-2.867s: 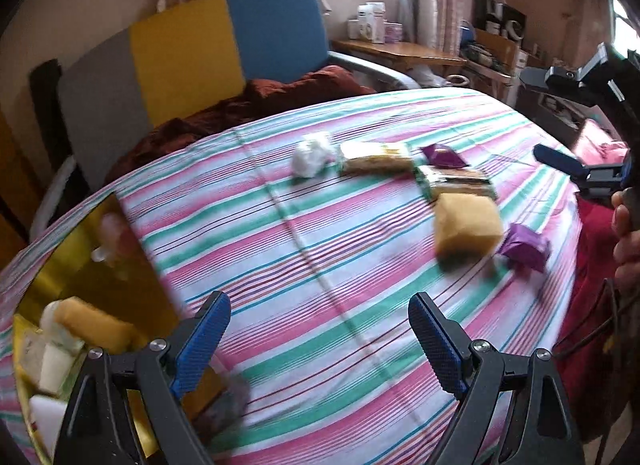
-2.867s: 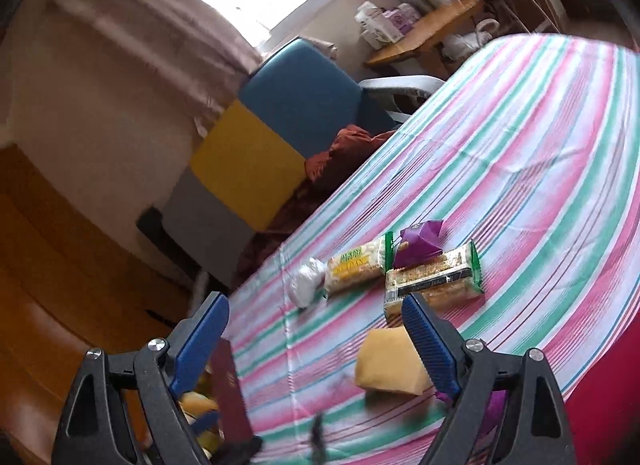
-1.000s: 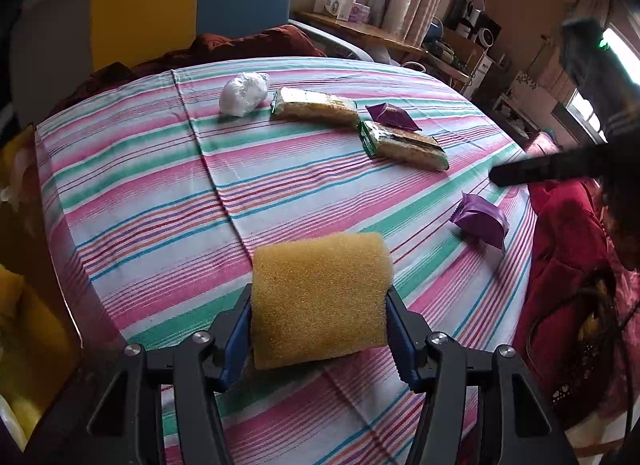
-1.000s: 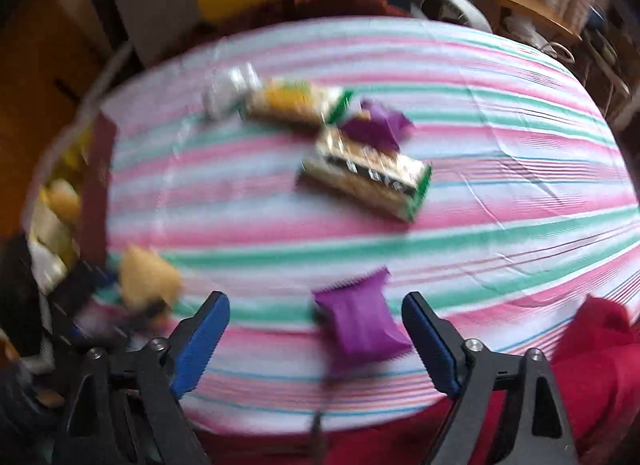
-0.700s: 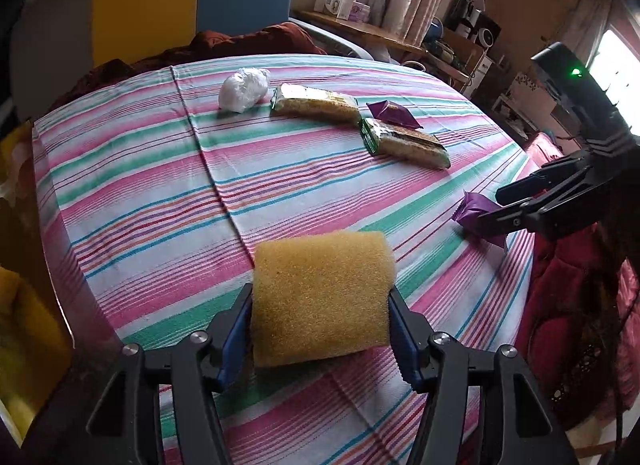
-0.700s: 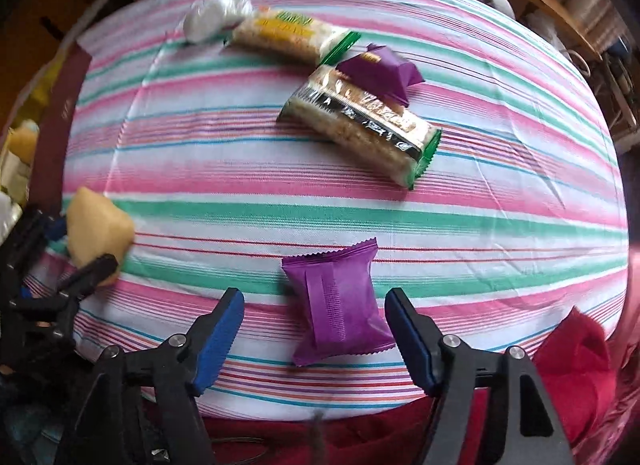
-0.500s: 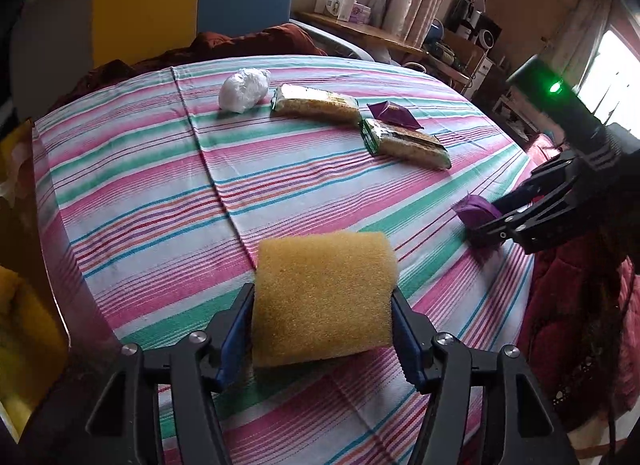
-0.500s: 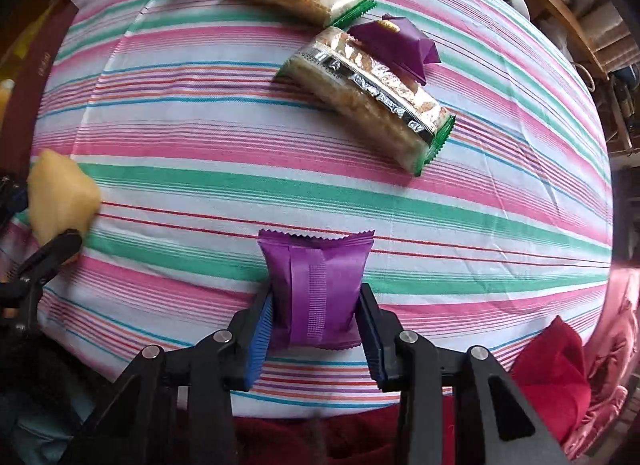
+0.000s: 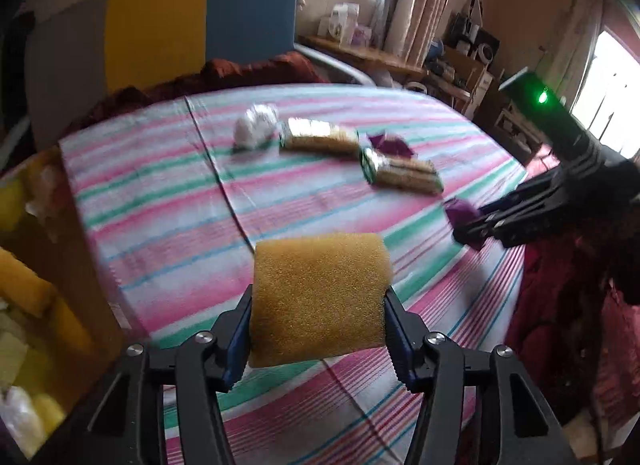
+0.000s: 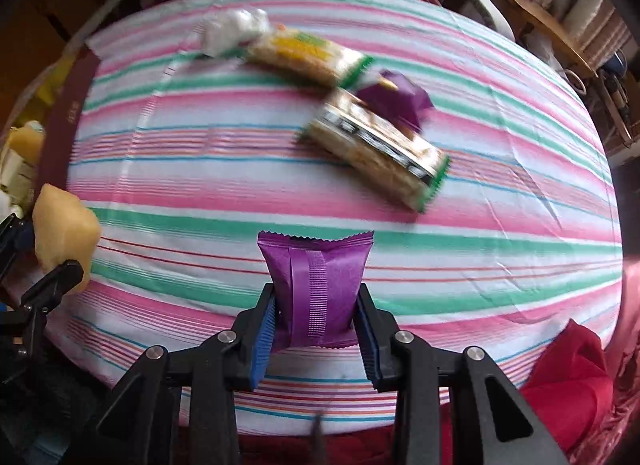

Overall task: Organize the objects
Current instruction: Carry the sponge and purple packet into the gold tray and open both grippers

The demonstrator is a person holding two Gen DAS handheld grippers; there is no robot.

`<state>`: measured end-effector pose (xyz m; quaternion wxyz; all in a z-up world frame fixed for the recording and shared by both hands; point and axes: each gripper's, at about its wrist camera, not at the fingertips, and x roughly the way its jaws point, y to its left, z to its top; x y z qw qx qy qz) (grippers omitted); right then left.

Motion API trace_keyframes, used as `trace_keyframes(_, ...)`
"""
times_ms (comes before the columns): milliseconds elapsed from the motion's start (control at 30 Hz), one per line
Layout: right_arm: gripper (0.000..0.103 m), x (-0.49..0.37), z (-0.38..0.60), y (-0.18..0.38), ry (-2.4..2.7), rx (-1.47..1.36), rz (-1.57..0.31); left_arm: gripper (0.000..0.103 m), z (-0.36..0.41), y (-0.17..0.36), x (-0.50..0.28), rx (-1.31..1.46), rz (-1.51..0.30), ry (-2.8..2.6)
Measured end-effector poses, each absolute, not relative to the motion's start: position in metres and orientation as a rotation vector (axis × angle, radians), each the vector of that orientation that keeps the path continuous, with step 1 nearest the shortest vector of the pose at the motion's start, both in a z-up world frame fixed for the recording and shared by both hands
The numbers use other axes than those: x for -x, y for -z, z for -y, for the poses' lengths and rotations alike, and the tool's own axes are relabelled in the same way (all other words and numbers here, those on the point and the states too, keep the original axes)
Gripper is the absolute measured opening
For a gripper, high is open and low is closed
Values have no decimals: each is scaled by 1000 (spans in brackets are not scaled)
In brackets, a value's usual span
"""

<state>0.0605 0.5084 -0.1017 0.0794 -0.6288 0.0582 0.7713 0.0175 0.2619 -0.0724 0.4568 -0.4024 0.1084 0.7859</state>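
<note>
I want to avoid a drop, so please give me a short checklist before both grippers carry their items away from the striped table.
1. Left gripper pads on both sides of yellow sponge, jaws closing: ok.
2. Right gripper shut on purple packet: ok.
3. Packet lifted off the striped tablecloth: cannot tell.
4. Grippers apart from each other: ok.
5. Room for the sponge in yellow box: cannot tell, blurred.

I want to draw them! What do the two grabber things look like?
Both look alike: the left gripper and the right gripper have black angular plastic arms with silver screws and two fingers with ribbed blue pads. The right one's body carries a small green light.
</note>
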Motion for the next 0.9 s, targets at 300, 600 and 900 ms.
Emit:
trace_keyframes(300,37,-25,-453,62,-2503,1804,-145,59,-204,41,-2,978,-146,-2070)
trace_keyframes(600,37,30,-356,36,-2763,1753,-277,60,-121,16,40,971,22,-2292)
trace_keyframes(900,40,112,-279,20,-2888,1699,-429,62,-50,1,107,975,106,-2529)
